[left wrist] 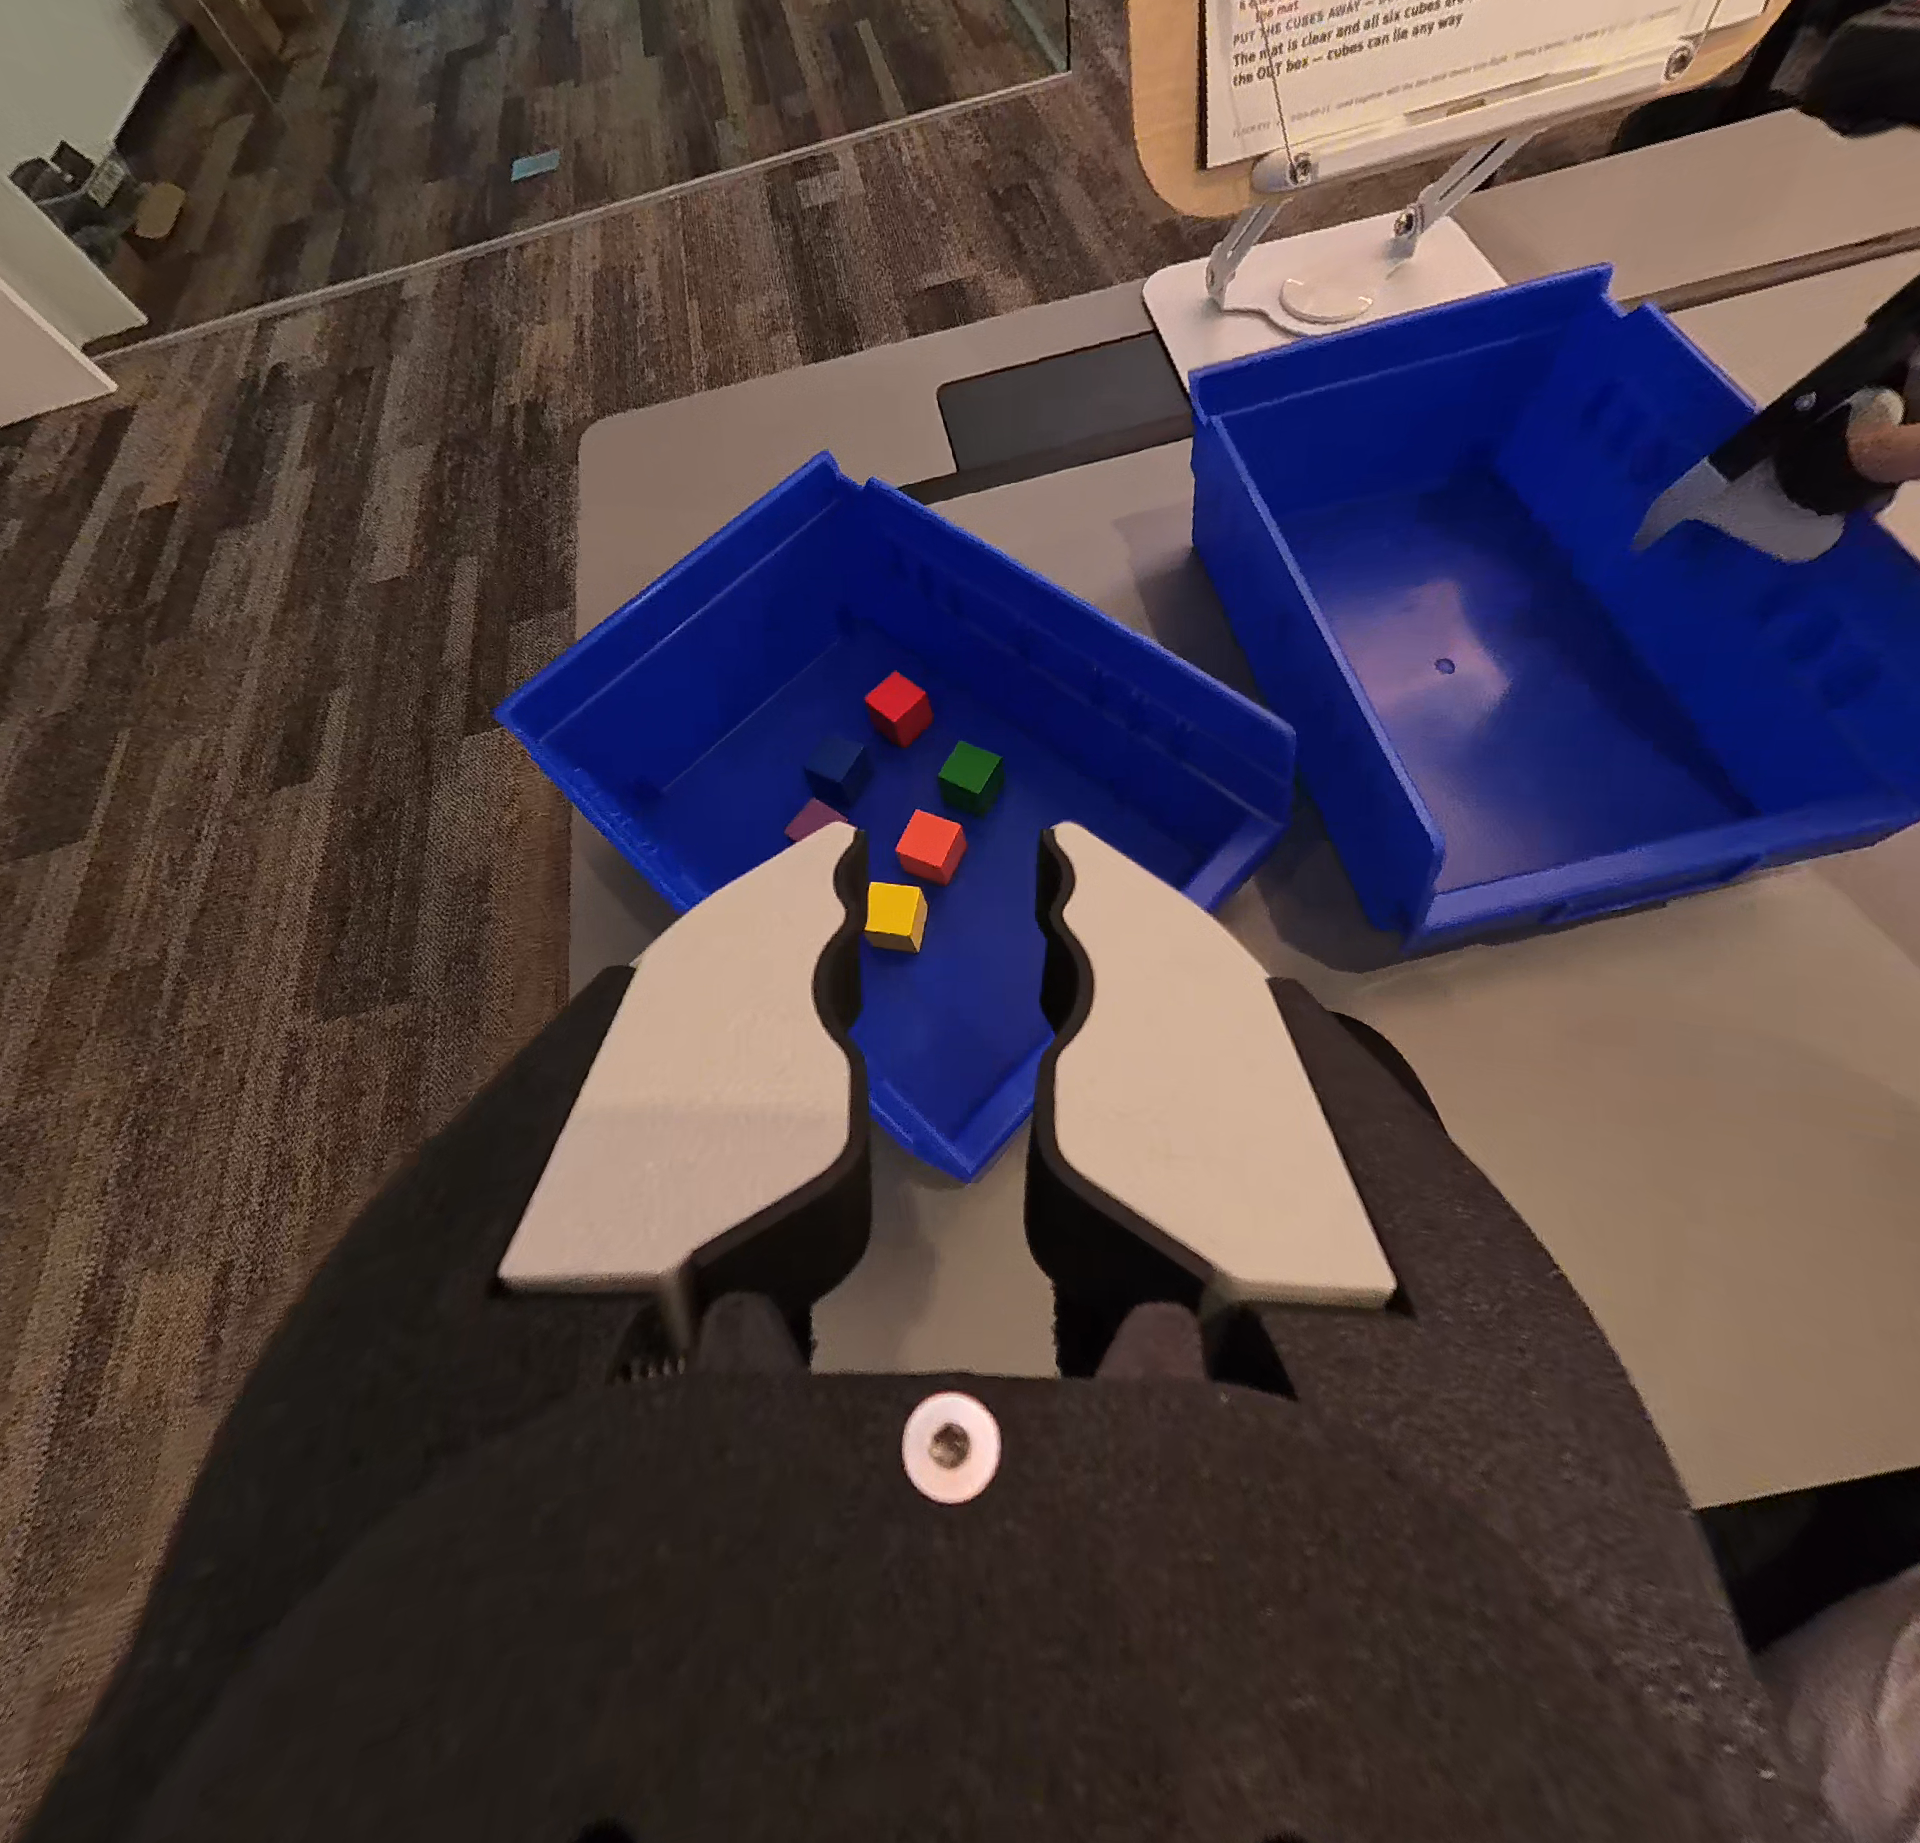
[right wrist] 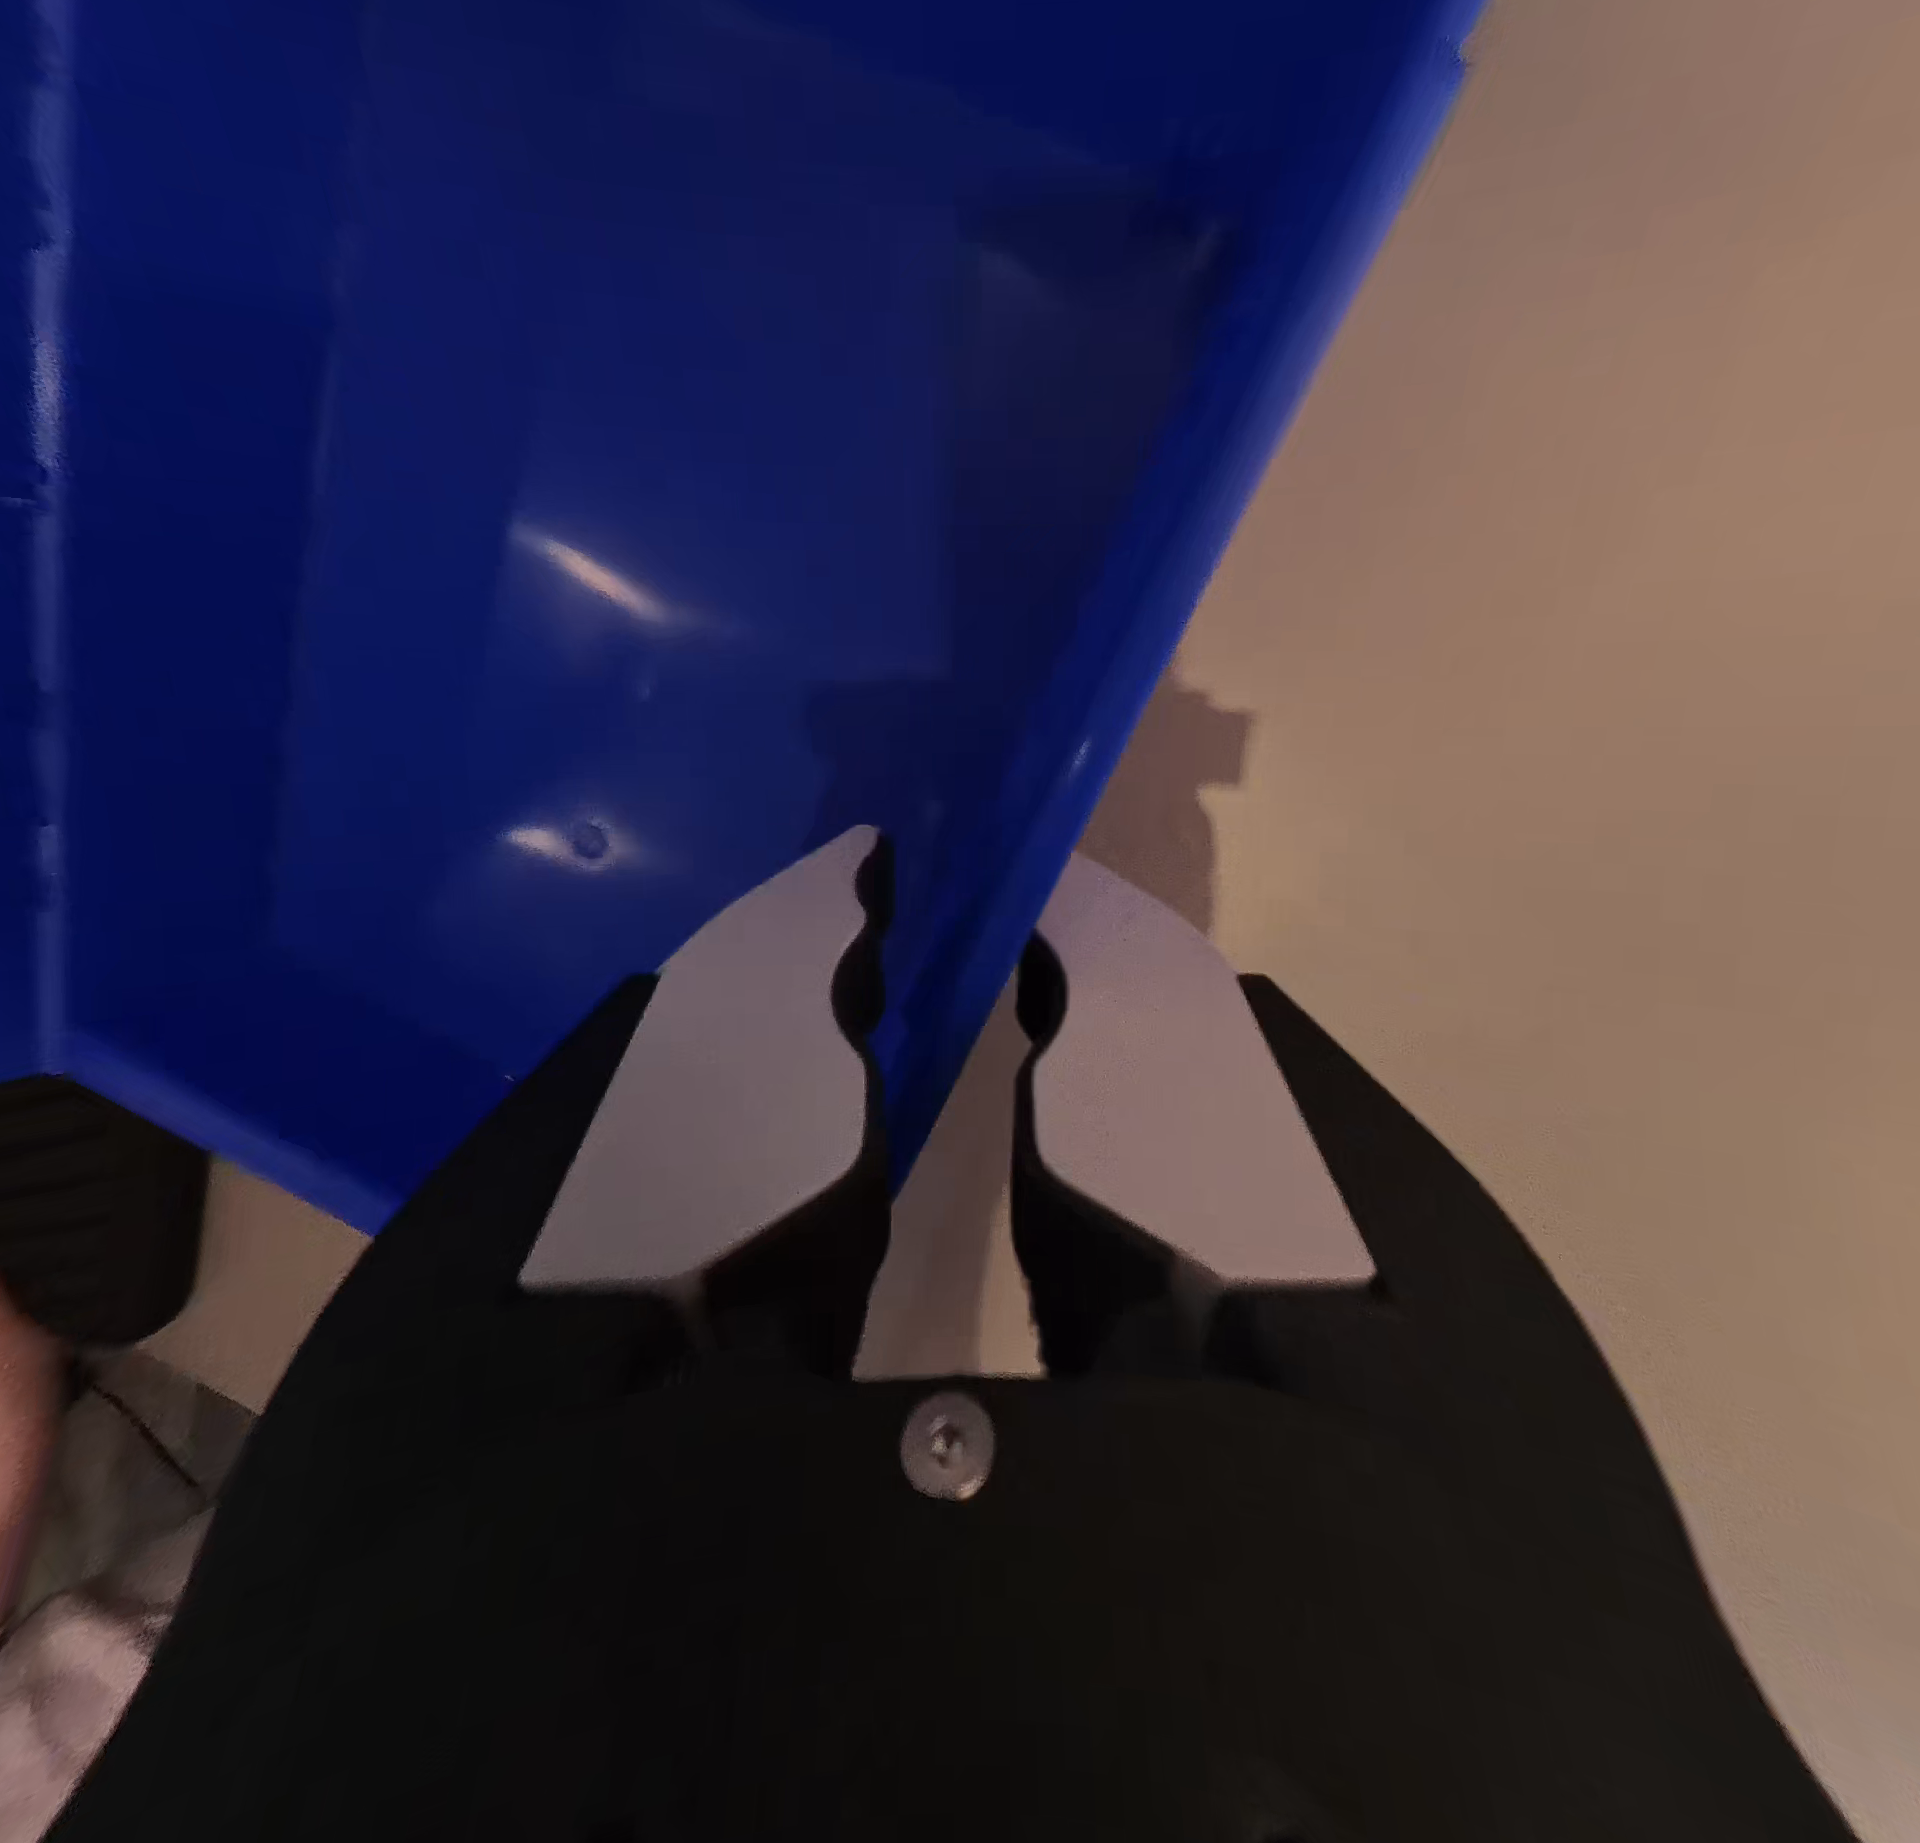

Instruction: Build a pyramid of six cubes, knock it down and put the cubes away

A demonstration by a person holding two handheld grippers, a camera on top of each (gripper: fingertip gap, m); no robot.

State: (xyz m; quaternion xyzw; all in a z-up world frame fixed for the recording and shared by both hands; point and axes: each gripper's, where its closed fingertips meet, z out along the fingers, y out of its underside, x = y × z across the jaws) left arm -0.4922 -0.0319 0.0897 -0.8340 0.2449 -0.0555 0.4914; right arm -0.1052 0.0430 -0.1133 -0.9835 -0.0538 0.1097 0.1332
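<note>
Six small cubes lie in the near blue bin (left wrist: 1039,598): red (left wrist: 897,707), dark blue (left wrist: 837,767), green (left wrist: 970,777), orange (left wrist: 930,845), yellow (left wrist: 895,915) and purple (left wrist: 814,819), which is half hidden by my left finger. My left gripper (left wrist: 948,848) is open and empty above this bin, with the yellow cube just inside its left fingertip. A second blue bin (left wrist: 1340,671) to the right is empty. My right gripper (left wrist: 1714,505) is at that bin's far wall. In the right wrist view the right gripper (right wrist: 961,858) is closed across the wall of the empty bin (right wrist: 520,443).
Both bins stand on a grey table (left wrist: 1558,1170). A board with a printed sheet (left wrist: 1455,27) on a white stand (left wrist: 1320,287) is behind the empty bin. A dark pad (left wrist: 1060,401) lies at the back. The table's left edge drops to a wood-pattern floor (left wrist: 260,754).
</note>
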